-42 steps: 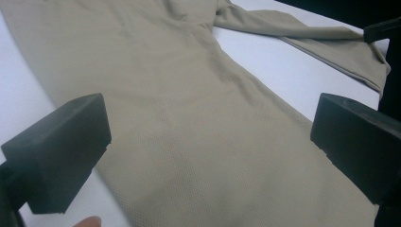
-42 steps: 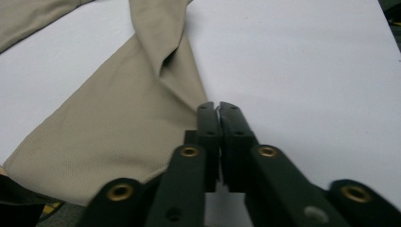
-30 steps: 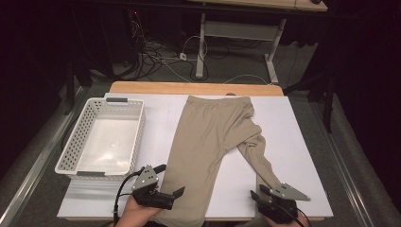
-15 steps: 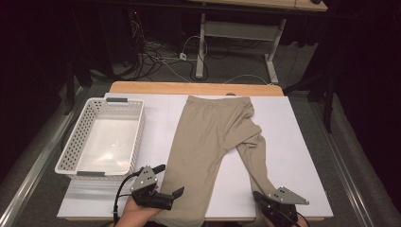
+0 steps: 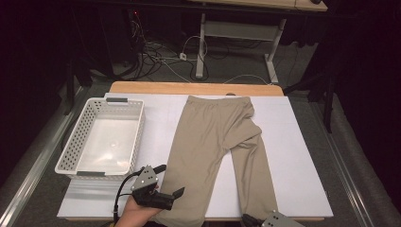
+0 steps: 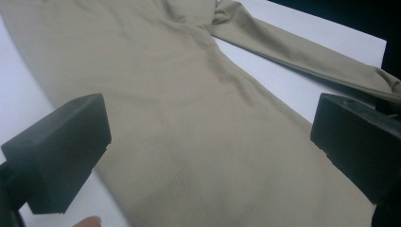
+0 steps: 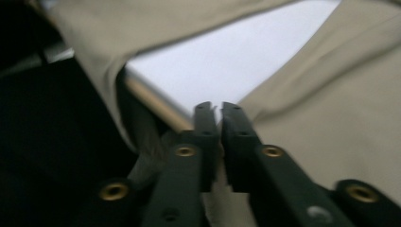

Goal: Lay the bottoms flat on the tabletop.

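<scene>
Beige trousers (image 5: 213, 142) lie flat on the white table (image 5: 302, 156), waistband at the far side. My left gripper (image 5: 170, 179) hovers open over the hem of the left leg (image 6: 198, 118), its jaws wide apart and touching nothing. At the table's near edge my right gripper (image 5: 250, 220) is at the end of the right leg (image 5: 253, 179). Its jaws (image 7: 217, 106) have just been opening a little but stay almost together, with a sliver of beige cloth pinched between them. Part of that leg drapes over the table edge (image 7: 108, 71).
A white slotted basket (image 5: 71, 156) stands on the left part of the table. Beyond the far wooden edge (image 5: 198, 88) are cables and desk legs on the floor. Bare white surface lies to the right of the trousers.
My right gripper has slid toward the near edge and mostly out of the high view. The right trouser leg came with it and now lies straighter. The left gripper kept still.
</scene>
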A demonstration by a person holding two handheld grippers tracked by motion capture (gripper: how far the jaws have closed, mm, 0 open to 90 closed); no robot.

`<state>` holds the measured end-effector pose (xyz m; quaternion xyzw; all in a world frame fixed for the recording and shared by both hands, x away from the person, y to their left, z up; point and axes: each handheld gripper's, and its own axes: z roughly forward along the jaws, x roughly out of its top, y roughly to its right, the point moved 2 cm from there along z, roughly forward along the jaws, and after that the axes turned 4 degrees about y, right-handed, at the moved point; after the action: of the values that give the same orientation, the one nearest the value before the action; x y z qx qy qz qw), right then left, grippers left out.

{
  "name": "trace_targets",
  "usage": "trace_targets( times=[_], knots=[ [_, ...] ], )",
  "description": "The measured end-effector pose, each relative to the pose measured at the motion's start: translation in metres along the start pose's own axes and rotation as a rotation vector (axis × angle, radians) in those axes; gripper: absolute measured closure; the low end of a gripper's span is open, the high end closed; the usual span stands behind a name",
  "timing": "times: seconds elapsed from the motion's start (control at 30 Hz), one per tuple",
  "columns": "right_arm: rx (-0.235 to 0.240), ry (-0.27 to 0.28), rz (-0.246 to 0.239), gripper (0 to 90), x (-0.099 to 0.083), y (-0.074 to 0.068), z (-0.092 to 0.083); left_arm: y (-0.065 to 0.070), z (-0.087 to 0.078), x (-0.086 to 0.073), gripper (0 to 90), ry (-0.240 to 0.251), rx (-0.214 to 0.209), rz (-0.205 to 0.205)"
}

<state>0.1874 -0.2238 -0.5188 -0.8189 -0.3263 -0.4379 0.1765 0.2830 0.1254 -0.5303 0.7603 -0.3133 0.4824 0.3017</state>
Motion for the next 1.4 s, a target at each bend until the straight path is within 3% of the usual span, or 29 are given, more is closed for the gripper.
trace_targets(
  times=[0.07, 0.2, 0.27, 0.37, 0.43, 0.57, 0.8, 0.97, 1.03, 1.13, 1.23, 1.4],
  knots=[
    [-0.041, 0.019, 0.016, 65.8, 0.004, 0.006, 0.007, 0.0, 0.001, 0.0, 0.0, -0.002, -0.003, 0.0],
    [-0.066, -0.01, 0.039, 59.3, 0.01, 0.02, 0.034, 0.0, 0.0, 0.0, 0.0, -0.002, 0.001, 0.004],
    [-0.091, -0.033, 0.03, 62.2, 0.012, 0.026, 0.045, 0.001, 0.0, 0.0, 0.0, 0.0, 0.0, 0.006],
    [-0.119, -0.036, 0.008, 84.5, 0.014, 0.031, 0.053, 0.001, 0.0, 0.0, 0.0, 0.004, 0.002, 0.006],
    [-0.122, -0.047, -0.003, 88.3, 0.014, 0.03, 0.051, 0.001, 0.0, 0.0, 0.0, 0.004, 0.001, 0.007],
    [-0.082, -0.049, -0.001, 88.7, 0.011, 0.024, 0.042, 0.0, 0.0, 0.0, 0.0, 0.004, -0.001, 0.005],
    [-0.021, -0.025, -0.036, 88.6, 0.007, 0.001, 0.017, 0.0, 0.0, 0.0, 0.0, 0.0, -0.006, -0.002],
    [0.056, -0.013, -0.024, 88.5, 0.005, -0.014, 0.009, -0.002, 0.001, 0.001, 0.0, 0.006, -0.024, -0.011],
    [0.082, -0.017, -0.041, 88.3, 0.003, -0.022, 0.008, -0.003, 0.001, 0.001, 0.0, 0.009, -0.024, -0.013],
    [0.098, -0.005, -0.047, 81.4, 0.005, -0.028, 0.005, -0.003, 0.001, 0.001, 0.0, 0.011, -0.023, -0.013],
    [0.054, 0.045, -0.01, 72.6, 0.009, -0.017, -0.002, -0.002, 0.001, 0.001, 0.0, 0.011, -0.02, -0.009],
    [-0.095, 0.071, 0.072, 62.0, 0.003, 0.02, -0.007, -0.001, 0.001, 0.001, 0.0, 0.011, -0.016, 0.0]
  ],
)
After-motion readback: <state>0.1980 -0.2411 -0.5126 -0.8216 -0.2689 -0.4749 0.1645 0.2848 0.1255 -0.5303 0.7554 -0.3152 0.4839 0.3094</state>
